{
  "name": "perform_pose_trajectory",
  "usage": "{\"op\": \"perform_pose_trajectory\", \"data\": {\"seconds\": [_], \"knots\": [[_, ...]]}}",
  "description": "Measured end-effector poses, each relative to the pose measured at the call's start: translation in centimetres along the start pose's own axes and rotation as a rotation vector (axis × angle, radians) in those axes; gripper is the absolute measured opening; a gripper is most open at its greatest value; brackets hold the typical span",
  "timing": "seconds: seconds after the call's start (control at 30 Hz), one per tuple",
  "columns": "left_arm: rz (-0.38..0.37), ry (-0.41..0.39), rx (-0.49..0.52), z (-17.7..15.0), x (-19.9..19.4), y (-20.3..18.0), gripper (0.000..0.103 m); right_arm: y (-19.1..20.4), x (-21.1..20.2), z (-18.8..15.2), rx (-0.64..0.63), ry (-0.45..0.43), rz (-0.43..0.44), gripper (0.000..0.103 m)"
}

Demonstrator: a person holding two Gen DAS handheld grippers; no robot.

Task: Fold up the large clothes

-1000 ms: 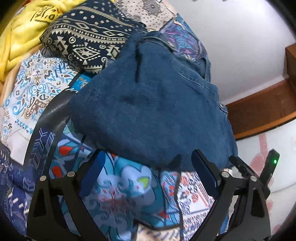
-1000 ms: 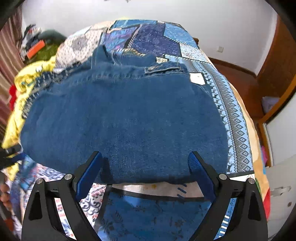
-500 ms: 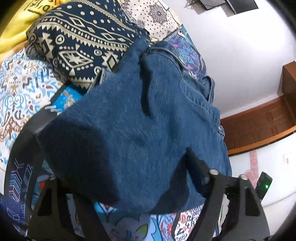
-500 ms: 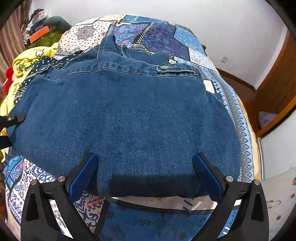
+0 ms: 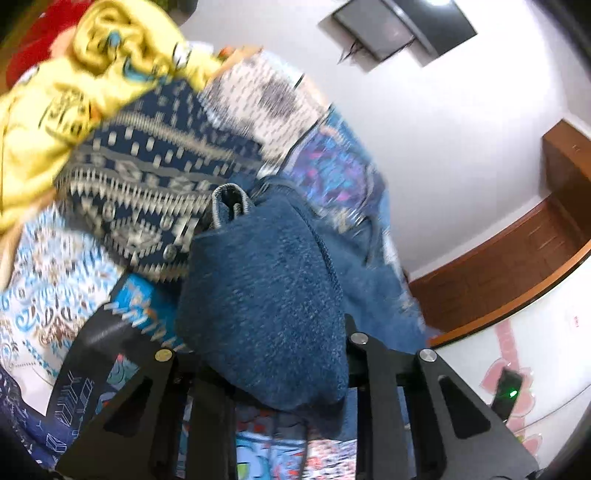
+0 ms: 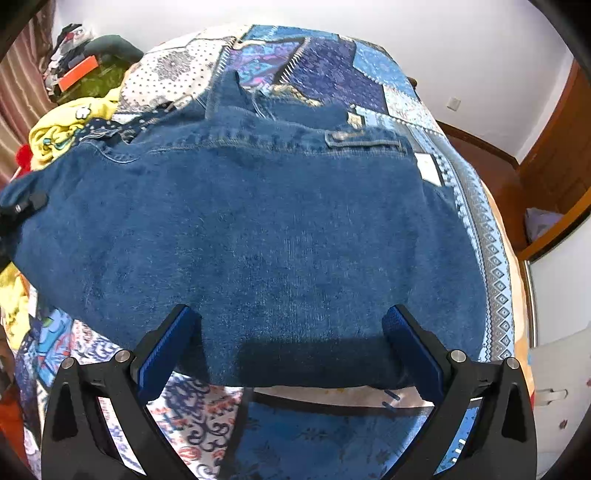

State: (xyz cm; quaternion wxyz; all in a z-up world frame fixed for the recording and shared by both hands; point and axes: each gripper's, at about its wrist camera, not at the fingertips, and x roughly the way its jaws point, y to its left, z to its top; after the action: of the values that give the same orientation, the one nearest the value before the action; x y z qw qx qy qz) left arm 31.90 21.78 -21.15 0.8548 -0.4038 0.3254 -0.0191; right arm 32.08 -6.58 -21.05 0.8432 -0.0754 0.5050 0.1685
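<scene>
A bed (image 6: 491,236) covered with a patchwork spread (image 6: 325,62) in blues, purples and white fills the room's middle. Behind it stands a plain white wall (image 6: 461,40) with a small socket plate (image 6: 453,103) low at the far right. Brown wooden skirting (image 6: 480,146) runs along the wall's foot, meeting dark wood panelling (image 6: 554,162) at the right. A dark flat screen (image 5: 402,29) hangs high on the wall. At the near right is a white cabinet (image 6: 557,295). Striped curtains (image 6: 22,96) hang at the far left. Even daylight fills the room.
</scene>
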Motion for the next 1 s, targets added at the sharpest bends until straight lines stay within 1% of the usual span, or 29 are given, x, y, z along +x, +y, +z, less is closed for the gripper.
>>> {"op": "perform_pose_trajectory", "data": {"seconds": [0.07, 0.13, 0.2, 0.3, 0.37, 0.47, 0.57, 0.63, 0.7, 0.73, 0.77, 0.87, 1.0], "knots": [[-0.008, -0.033, 0.011, 0.5, -1.1, -0.6, 0.022, 0.7, -0.8, 0.4, -0.003, -0.02, 0.031, 0.103], [0.015, -0.072, 0.069, 1.1, -2.4, -1.8, 0.022, 1.5, -1.6, 0.9, -0.013, -0.042, 0.056, 0.103], [0.034, -0.115, 0.128, 1.5, -3.9, -3.0, 0.022, 2.9, -2.3, 1.4, -0.051, -0.061, 0.1, 0.103], [0.044, -0.17, 0.19, 1.7, -5.8, -4.3, 0.022, 5.4, -2.7, 2.1, -0.096, -0.089, 0.14, 0.103], [0.05, -0.198, 0.225, 1.8, -6.8, -5.1, 0.022, 6.9, -2.4, 2.4, -0.119, -0.09, 0.16, 0.103], [0.068, -0.213, 0.284, 1.5, -7.8, -6.0, 0.022, 9.5, -0.8, 2.5, -0.169, -0.055, 0.181, 0.103], [0.126, -0.188, 0.341, 1.0, -6.6, -6.8, 0.022, 11.1, 1.5, 2.1, -0.195, -0.001, 0.169, 0.103], [0.2, -0.159, 0.369, 0.5, -5.2, -7.2, 0.022, 11.1, 3.4, 1.8, -0.177, 0.07, 0.199, 0.103], [0.242, -0.154, 0.384, 0.1, -4.2, -7.6, 0.021, 10.5, 4.8, 1.8, -0.161, 0.13, 0.242, 0.103], [0.244, -0.154, 0.382, 0.2, -4.1, -7.7, 0.021, 10.2, 4.9, 1.8, -0.165, 0.133, 0.259, 0.103], [0.236, -0.154, 0.379, 0.2, -4.1, -7.8, 0.021, 10.0, 4.7, 1.9, -0.162, 0.139, 0.257, 0.103], [0.216, -0.153, 0.392, 0.4, -4.2, -9.2, 0.021, 9.3, 3.9, 2.1, -0.165, 0.155, 0.296, 0.103], [0.193, -0.149, 0.451, 0.1, -3.5, -12.4, 0.021, 6.3, 1.4, 1.9, -0.055, 0.12, 0.342, 0.103]]}}
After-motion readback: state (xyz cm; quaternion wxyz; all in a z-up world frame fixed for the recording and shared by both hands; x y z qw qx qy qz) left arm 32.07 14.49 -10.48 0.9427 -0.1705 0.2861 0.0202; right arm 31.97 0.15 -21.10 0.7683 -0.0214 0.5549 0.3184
